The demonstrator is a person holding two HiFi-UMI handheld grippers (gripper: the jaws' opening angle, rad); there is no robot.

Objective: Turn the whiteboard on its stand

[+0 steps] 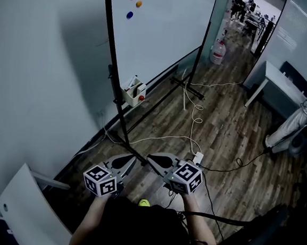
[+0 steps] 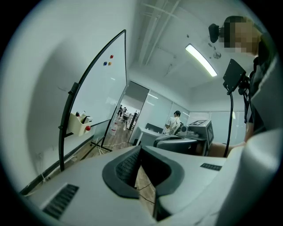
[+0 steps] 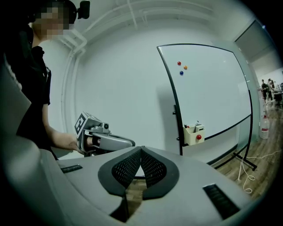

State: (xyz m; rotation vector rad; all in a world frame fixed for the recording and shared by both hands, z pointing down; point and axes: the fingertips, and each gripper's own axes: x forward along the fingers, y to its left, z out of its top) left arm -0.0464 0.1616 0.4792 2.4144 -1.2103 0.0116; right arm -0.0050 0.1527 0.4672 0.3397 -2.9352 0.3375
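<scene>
Holding left gripper (image 1: pixel 130 160) and right gripper (image 1: pixel 153 160) side by side, both pinched together on nothing. Facing the large white whiteboard (image 1: pixel 161 29) on its black metal stand (image 1: pixel 114 97), upright near the pale wall (image 1: pixel 42 56), well apart from both.

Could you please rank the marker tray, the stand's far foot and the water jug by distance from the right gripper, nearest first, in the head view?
From the right gripper:
1. Tray, ahead, slightly left.
2. Far foot, farther on, slightly right.
3. Jug, farthest, upper right.
</scene>
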